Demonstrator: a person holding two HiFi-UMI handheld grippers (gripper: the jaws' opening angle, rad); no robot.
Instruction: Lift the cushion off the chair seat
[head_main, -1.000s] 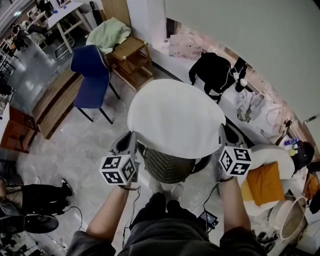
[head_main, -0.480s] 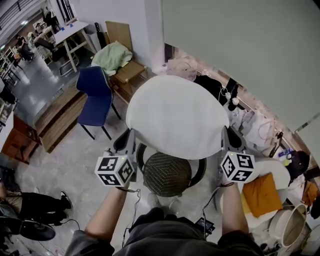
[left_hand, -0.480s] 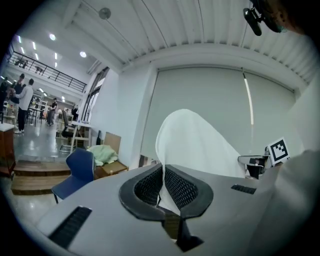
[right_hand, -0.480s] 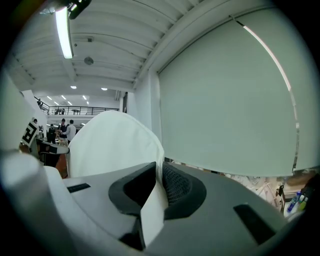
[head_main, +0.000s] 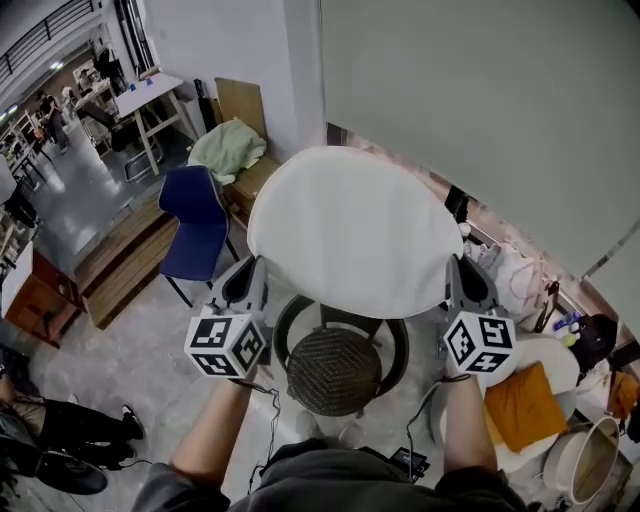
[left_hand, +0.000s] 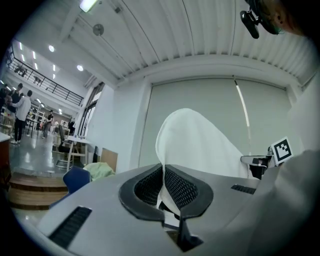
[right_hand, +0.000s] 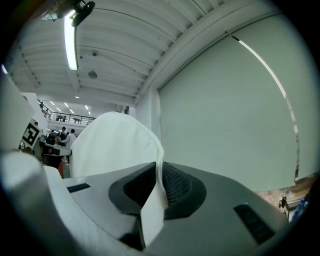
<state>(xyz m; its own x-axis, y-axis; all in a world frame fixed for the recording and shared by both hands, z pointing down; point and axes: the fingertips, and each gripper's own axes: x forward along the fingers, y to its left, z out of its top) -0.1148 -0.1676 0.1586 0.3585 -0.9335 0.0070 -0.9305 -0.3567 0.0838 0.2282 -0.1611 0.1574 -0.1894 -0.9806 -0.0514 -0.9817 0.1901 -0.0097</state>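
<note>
The round white cushion (head_main: 348, 232) hangs in the air between my two grippers, well above the chair. My left gripper (head_main: 256, 270) is shut on its left edge, my right gripper (head_main: 452, 272) on its right edge. In the left gripper view the white cushion (left_hand: 197, 145) rises from between the black pads (left_hand: 181, 188). The right gripper view shows the cushion (right_hand: 117, 147) pinched the same way by the pads (right_hand: 172, 184). Below, the chair (head_main: 290, 318) shows its bare dark woven seat (head_main: 335, 370) inside a black ring frame.
A blue chair (head_main: 198, 222) stands to the left, a wooden stool with a green cloth (head_main: 228, 146) behind it. A large grey-green wall panel (head_main: 480, 110) fills the upper right. An orange cushion (head_main: 520, 395) on a white seat is at the lower right. People stand far left.
Both grippers have risen together with the cushion. The woven chair seat, partly covered a second ago, now shows whole below the cushion.
</note>
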